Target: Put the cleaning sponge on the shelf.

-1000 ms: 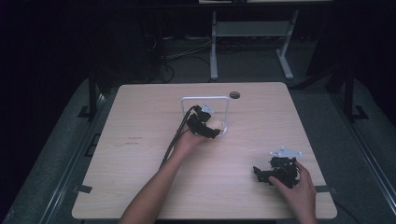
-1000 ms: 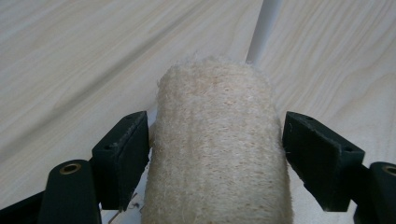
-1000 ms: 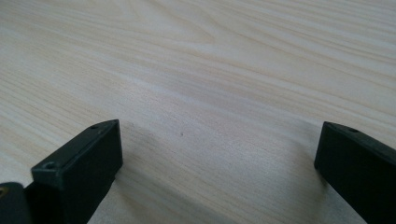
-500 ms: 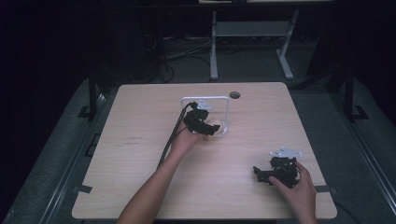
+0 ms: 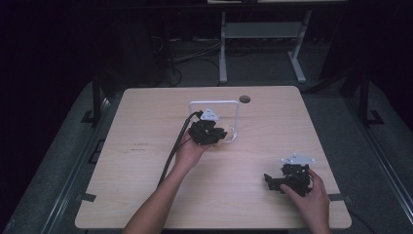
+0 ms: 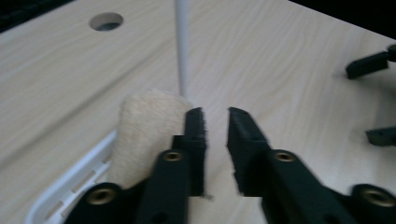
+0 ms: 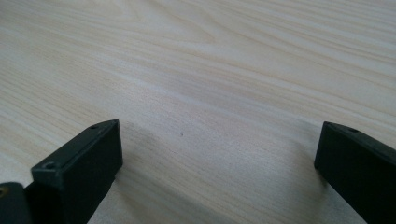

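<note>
A white wire frame [image 5: 214, 103] stands upright on the wooden table [image 5: 146, 195], behind the middle. My left gripper [image 5: 210, 131] is just in front of it. In the left gripper view, its jaws [image 6: 215, 114] stand a narrow gap apart with nothing between them. A beige fuzzy pad [image 6: 144, 130] lies against the outer side of the left jaw, at the foot of the frame's white post [image 6: 182, 46] and beside its white base rail [image 6: 70, 186]. My right gripper [image 5: 285, 179] rests on the table at the front right, and its jaws [image 7: 219, 130] are wide open over bare wood.
A round cable hole [image 5: 245, 99] sits in the table behind the frame. The left gripper's cable [image 5: 173, 151] trails along the forearm towards the front edge. The legs of a stand [image 5: 224, 53] are on the dark floor beyond the table.
The left gripper has drawn back slightly towards the person, away from the frame. The right hand and its gripper have not moved.
</note>
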Demonstrator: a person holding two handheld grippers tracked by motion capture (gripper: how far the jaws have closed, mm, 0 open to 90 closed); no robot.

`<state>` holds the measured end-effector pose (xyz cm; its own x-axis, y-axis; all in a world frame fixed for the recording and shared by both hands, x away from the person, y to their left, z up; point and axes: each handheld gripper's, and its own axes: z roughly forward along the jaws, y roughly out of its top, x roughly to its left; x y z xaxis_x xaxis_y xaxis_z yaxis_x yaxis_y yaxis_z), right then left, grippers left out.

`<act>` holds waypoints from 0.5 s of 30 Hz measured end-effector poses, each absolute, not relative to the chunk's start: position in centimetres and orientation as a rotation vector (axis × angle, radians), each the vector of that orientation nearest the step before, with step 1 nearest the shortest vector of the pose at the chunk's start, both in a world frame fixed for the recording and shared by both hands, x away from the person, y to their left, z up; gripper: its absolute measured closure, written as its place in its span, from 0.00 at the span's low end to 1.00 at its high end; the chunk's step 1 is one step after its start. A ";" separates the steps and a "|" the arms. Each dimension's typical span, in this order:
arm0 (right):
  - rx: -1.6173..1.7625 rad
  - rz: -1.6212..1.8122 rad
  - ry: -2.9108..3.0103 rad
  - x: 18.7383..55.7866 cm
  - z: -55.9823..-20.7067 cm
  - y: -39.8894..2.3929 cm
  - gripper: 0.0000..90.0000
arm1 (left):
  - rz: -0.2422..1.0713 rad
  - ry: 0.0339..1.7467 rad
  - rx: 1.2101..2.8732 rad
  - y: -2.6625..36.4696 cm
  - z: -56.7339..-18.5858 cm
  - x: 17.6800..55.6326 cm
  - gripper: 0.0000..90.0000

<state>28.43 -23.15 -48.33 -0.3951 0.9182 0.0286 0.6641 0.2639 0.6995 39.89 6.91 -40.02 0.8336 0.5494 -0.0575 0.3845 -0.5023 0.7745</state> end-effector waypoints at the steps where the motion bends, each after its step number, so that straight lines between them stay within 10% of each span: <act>1: 1.438 0.904 2.157 28.4 -48.3 -23.2 0.01 | 0.230 0.675 2.170 6.9 -40.2 39.7 0.95; 15: 1.438 0.904 2.157 28.4 -48.3 -23.2 0.01 | 0.199 0.714 2.213 6.3 -44.3 39.1 1.00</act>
<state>28.43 -23.15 -48.33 -0.3950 0.9182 0.0288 0.6642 0.2638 0.6994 39.14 6.31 -44.33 0.8294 0.5522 -0.0846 0.4292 -0.5328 0.7293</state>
